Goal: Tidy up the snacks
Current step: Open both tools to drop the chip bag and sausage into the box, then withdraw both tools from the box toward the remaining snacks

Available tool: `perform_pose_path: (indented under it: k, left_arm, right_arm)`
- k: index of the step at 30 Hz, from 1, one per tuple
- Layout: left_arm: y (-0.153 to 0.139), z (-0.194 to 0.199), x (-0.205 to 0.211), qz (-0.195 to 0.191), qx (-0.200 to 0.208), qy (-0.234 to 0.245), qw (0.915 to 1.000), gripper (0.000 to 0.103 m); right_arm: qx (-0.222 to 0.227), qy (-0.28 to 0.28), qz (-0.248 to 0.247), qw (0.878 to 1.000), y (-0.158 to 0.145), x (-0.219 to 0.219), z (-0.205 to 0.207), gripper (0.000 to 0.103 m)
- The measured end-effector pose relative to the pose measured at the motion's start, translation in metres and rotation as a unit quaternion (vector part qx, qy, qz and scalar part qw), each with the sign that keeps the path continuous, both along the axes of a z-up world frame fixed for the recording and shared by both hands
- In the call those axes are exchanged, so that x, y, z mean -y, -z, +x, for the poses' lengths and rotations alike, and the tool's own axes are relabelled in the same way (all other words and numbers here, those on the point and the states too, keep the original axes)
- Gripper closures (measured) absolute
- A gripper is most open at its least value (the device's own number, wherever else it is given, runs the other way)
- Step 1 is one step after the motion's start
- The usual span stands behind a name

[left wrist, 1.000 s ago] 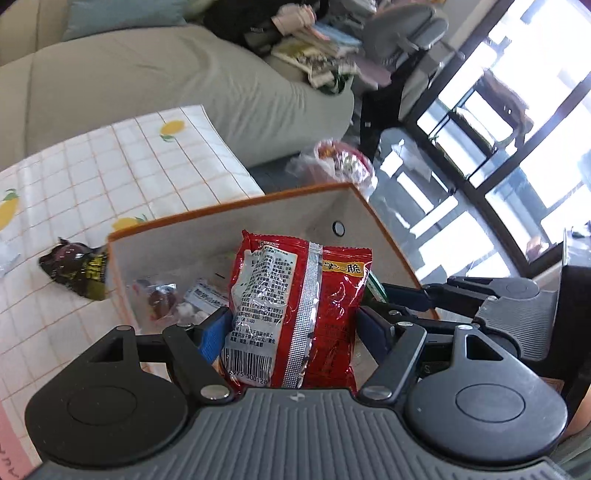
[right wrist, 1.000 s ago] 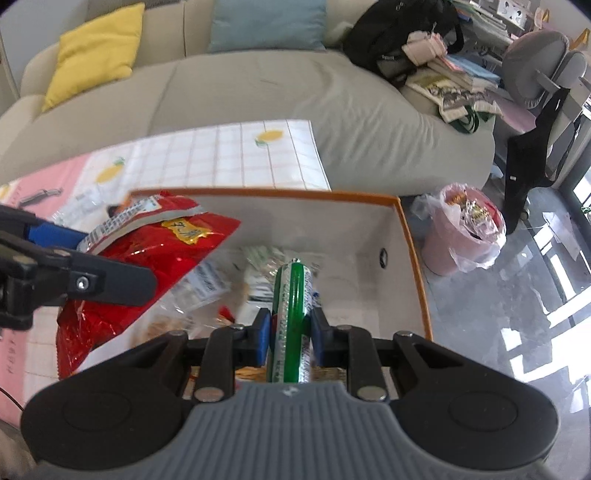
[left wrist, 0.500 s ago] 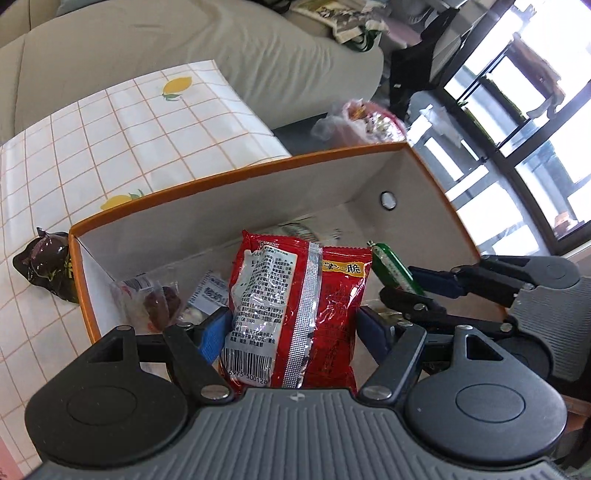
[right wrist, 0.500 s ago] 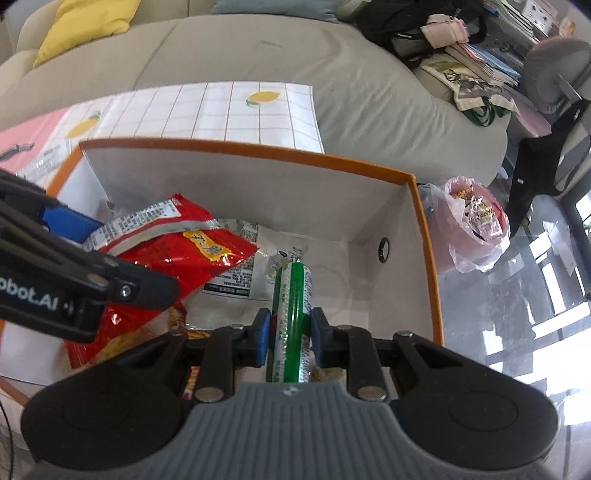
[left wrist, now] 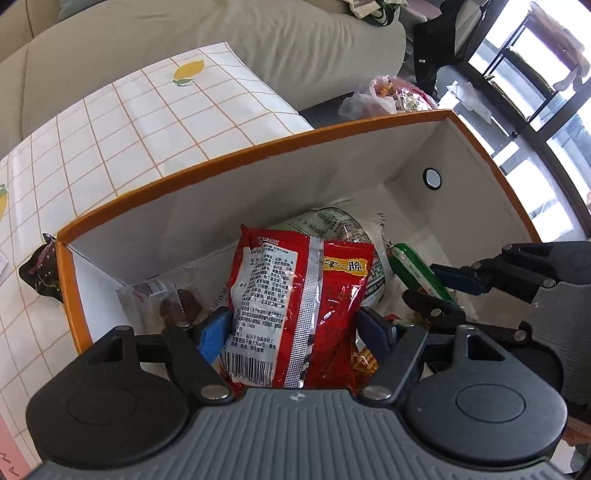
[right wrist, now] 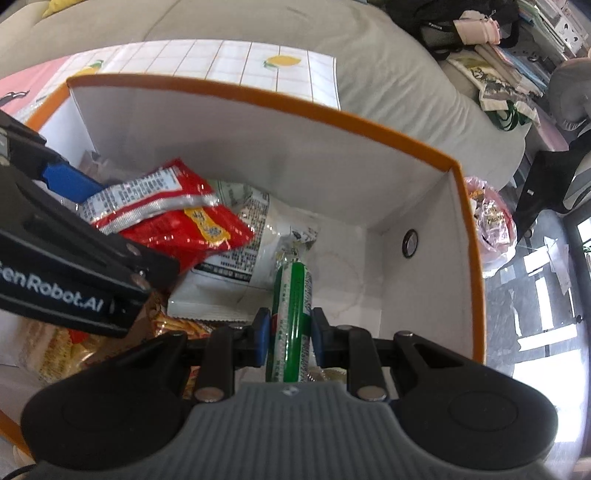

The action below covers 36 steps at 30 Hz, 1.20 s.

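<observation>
The red snack packet stands upright between the blue pads of the left gripper, its barcode end down by the gripper body and its sealed top edge pointing up into the orange-rimmed box. The pads press on both of its side edges, so the left gripper is closed on it at about the packet's width. In the right wrist view the same packet pokes out past the left gripper's black fingers, tilted over the box floor.

The green stick snack lies lengthwise between the right gripper's pads, which are pinched tightly on its sides; the right gripper is as closed as it gets, holding the stick with the far end pointing toward the box's far wall. From the left wrist view the stick and the right gripper sit just to the right of the red packet, inside the box.

Beneath both lie a white printed packet, a clear pouch with a dark sweet and yellow-orange snacks. The box rests on a checked lemon tablecloth, with a dark wrapper just outside its left corner. A grey sofa is beyond.
</observation>
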State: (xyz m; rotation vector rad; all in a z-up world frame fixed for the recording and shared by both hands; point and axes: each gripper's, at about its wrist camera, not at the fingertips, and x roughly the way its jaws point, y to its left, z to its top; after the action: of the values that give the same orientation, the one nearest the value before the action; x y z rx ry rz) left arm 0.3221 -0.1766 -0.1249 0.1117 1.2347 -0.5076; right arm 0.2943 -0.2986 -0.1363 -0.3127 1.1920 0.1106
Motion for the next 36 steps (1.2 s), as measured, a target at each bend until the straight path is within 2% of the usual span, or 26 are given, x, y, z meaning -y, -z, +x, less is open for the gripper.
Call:
perform_pose_path:
  k: [10, 14, 19, 21, 27, 32, 36]
  left_arm:
    - [-0.004, -0.003, -0.013, -0.015, -0.012, -0.016, 0.9997, 0.011]
    - [-0.017, -0.006, -0.014, -0.021, 0.004, -0.014, 0.9997, 0.011]
    - [-0.036, -0.011, -0.019, -0.030, 0.030, -0.020, 0.9989, 0.010]
    - [-0.044, -0.013, -0.022, -0.034, 0.043, -0.021, 0.9983, 0.010]
    - [-0.067, -0.024, -0.031, -0.034, 0.073, -0.018, 0.9966, 0.010]
    - [-0.086, -0.040, -0.044, -0.022, 0.092, -0.010, 0.9955, 0.010]
    - [-0.102, -0.054, -0.060, -0.021, 0.107, -0.005, 0.9941, 0.010]
  right_arm:
    - [-0.009, -0.003, -0.008, 1.000, 0.001, -0.001, 0.002, 0.081]
    - [-0.007, -0.012, -0.012, 1.000, -0.003, -0.005, 0.001, 0.080]
    - [-0.003, -0.007, -0.015, 1.000, -0.010, -0.008, -0.002, 0.061]
    - [-0.001, -0.003, -0.012, 1.000, -0.016, -0.009, -0.004, 0.045]
    - [0.010, 0.010, -0.013, 1.000, -0.035, -0.015, -0.016, 0.021]
    - [0.009, 0.019, -0.021, 1.000, -0.050, -0.024, -0.029, 0.013]
    - [0.015, 0.022, -0.021, 0.999, -0.064, -0.031, -0.041, 0.012]
